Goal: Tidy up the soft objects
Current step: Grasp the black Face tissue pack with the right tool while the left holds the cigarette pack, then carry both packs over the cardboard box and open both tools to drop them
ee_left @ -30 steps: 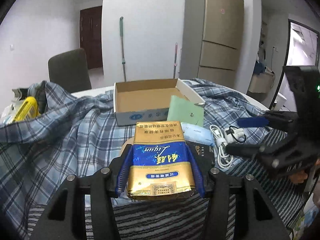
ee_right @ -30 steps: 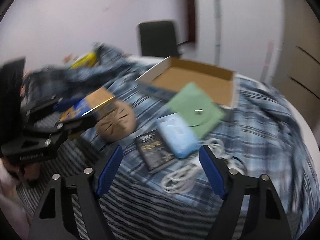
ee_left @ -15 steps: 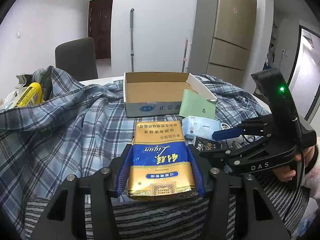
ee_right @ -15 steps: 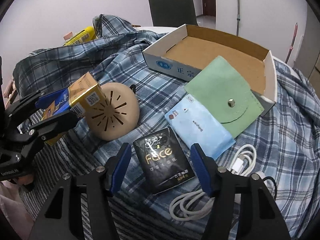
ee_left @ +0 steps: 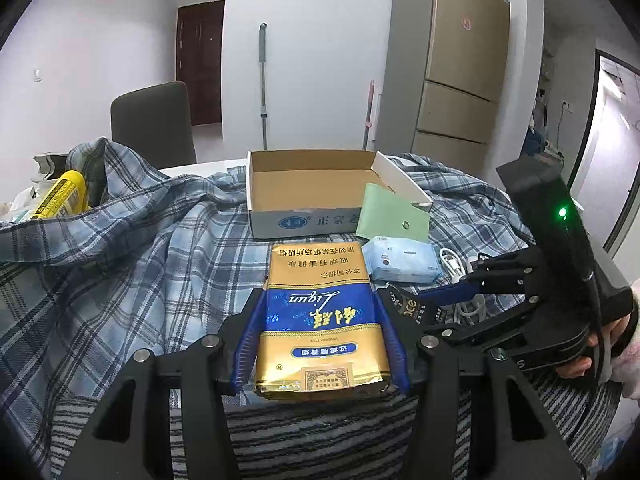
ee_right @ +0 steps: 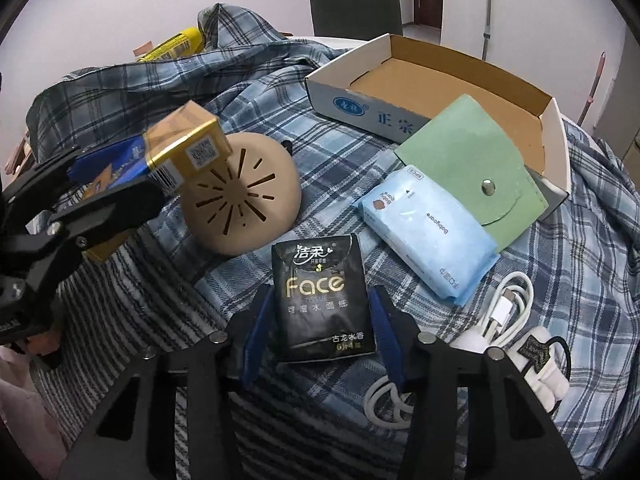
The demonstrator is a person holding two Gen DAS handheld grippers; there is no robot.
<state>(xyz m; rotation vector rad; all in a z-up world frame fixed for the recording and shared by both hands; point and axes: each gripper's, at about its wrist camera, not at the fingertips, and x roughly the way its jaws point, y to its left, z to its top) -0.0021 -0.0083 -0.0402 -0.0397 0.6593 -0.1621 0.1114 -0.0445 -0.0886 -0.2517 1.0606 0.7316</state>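
My left gripper [ee_left: 320,312] is shut on a gold and blue soft pack [ee_left: 320,316] and holds it above the plaid cloth; the pack also shows in the right wrist view [ee_right: 176,148]. My right gripper [ee_right: 318,312] is open, its blue fingers on either side of a black Face tissue pack [ee_right: 320,292] lying on the cloth, with a narrow gap on each side. An open cardboard box [ee_right: 360,108] sits beyond, also in the left wrist view [ee_left: 304,220]. A green pouch [ee_right: 472,168] leans on the box's edge over a light blue wipes pack [ee_right: 428,232].
A tan round vented object [ee_right: 244,200] lies left of the tissue pack. White cables [ee_right: 504,312] lie at the right. A yellow can [ee_left: 60,196] lies at the far left. A plaid shirt [ee_left: 120,248] covers the table. A chair [ee_left: 152,128] stands behind.
My right gripper has come down and forward over the black tissue pack, its fingers closing in on either side. The left gripper still holds the gold pack, a little nearer the box.
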